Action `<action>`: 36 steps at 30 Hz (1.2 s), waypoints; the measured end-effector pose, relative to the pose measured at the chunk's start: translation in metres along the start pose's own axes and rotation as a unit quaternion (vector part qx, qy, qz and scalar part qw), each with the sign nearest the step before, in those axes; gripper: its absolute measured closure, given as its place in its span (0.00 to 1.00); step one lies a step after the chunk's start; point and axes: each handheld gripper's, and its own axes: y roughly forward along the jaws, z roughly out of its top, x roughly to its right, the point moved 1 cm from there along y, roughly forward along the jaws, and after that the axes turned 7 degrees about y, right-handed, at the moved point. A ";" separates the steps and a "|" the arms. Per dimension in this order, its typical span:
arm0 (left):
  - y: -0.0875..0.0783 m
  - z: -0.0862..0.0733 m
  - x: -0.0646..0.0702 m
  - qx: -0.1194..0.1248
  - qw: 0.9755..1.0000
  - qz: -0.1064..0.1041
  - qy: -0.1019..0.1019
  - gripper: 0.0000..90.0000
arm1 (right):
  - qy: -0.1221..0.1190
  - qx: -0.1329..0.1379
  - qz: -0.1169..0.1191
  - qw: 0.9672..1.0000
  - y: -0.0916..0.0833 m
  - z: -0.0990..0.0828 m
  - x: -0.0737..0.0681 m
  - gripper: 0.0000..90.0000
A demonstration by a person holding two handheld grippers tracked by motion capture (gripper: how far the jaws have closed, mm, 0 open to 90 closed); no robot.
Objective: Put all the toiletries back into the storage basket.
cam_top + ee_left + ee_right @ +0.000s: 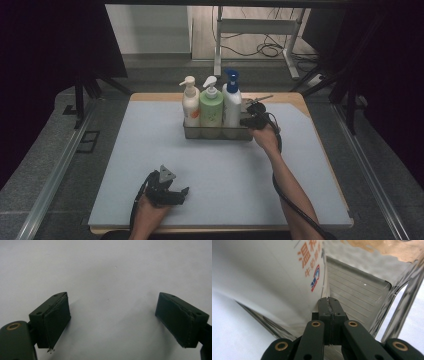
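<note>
Tray (218,134): a shallow metal holder with low walls, on the far middle of the pale mat (125,165); its long axis runs left to right across the table.
Bottles in tray: three pump bottles stand upright in a row along that axis, touching or nearly so: a cream bottle (190,104) at the left, a green bottle (211,107) in the middle, a white bottle with a blue pump (231,102) at the right.
Pump spouts: the cream and green ones point left; the blue one I cannot tell.
Right gripper (248,120): at the tray's right end, just beside the white bottle; in the right gripper view its jaws are pressed together with nothing between them, their tips (329,300) down inside the tray, against or just beside the white bottle's printed side (274,275).
Tray floor: ribbed metal (357,293), bare at the right end beyond the jaws.
Left gripper (183,193): low at the near left of the mat, well apart from the tray, pointing right; jaws wide apart over bare mat (110,277), nothing between them.
Table: a wooden edge (292,98) shows beyond the mat at the far side.
</note>
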 end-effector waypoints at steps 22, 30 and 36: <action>0.000 0.000 0.000 -0.001 1.000 0.000 0.000 0.13 | -0.018 -0.008 0.013 1.000 -0.004 -0.002 -0.007 0.99; 0.000 0.000 0.000 0.000 1.000 0.000 0.000 0.13 | -0.016 -0.009 0.011 1.000 -0.005 -0.003 -0.008 0.99; 0.000 0.000 0.000 0.000 1.000 0.000 0.000 0.13 | -0.028 -0.008 0.003 1.000 -0.006 -0.004 -0.007 0.89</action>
